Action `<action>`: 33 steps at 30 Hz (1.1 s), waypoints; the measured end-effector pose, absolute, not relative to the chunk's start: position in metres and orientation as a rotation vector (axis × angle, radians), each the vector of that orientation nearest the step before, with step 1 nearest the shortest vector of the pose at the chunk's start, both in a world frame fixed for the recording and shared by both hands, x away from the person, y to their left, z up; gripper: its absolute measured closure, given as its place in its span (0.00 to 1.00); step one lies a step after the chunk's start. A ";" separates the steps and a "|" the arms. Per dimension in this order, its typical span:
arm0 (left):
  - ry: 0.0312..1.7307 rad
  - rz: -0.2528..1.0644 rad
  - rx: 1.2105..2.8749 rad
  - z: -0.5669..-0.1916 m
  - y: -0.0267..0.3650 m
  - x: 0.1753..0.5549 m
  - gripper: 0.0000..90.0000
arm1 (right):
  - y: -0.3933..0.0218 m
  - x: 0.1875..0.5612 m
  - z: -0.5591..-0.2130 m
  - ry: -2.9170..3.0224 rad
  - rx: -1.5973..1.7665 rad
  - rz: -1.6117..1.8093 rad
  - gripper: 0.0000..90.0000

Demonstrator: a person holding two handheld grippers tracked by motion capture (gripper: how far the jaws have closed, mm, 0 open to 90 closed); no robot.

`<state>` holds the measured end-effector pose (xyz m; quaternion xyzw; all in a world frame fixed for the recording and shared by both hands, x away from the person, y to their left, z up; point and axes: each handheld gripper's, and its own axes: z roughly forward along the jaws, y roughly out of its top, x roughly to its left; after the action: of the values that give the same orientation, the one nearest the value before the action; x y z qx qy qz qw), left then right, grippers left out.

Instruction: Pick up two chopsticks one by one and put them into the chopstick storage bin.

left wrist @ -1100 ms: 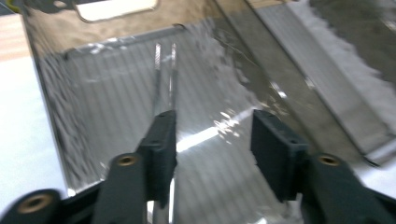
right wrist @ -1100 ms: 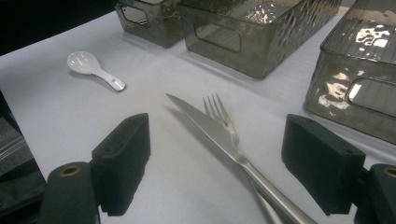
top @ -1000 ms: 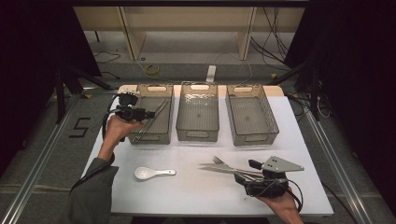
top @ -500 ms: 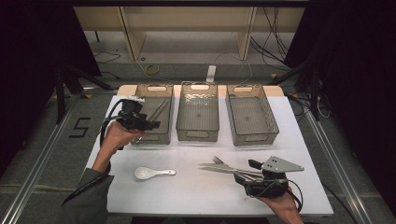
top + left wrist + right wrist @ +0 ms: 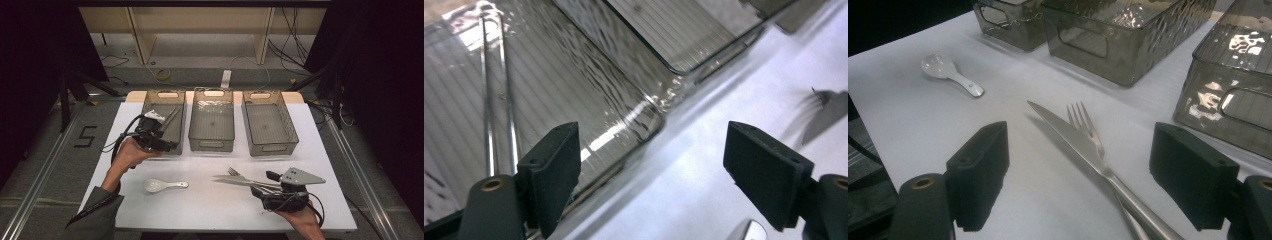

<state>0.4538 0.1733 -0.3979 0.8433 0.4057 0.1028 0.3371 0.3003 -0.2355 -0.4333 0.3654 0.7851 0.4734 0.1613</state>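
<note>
- left gripper (image 5: 167, 145) spread, jaws just opened, nothing between; under them the left bin (image 5: 164, 122) edge, chopsticks (image 5: 496, 95) inside
- right gripper (image 5: 257, 187) spread empty, knife (image 5: 1075, 142) and fork (image 5: 1088, 129) lying between its fingers
- spoon (image 5: 162, 185) alone, open table (image 5: 210, 210) around

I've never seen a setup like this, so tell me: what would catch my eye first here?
Three smoky see-through bins stand in a row at the far side of the white table; the left bin holds thin metal chopsticks. Near the front lie a white spoon and a knife crossing a fork. A person holds the left gripper, jaws just opened and empty, at that bin, and the right gripper, open, by the knife handle.
</note>
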 end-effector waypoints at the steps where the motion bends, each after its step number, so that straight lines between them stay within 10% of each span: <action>1: 1.055 0.264 2.205 -0.398 0.172 0.453 0.24 | -0.236 0.300 -0.433 2.241 1.041 1.351 0.28; 33: 1.003 0.212 2.286 -0.411 0.160 0.430 0.21 | -0.236 0.300 -0.434 2.250 1.033 1.348 0.27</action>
<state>0.4302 0.1596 -0.4114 0.8668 0.3801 0.0804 0.3127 0.3002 -0.2364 -0.4339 0.3616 0.7879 0.4720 0.1606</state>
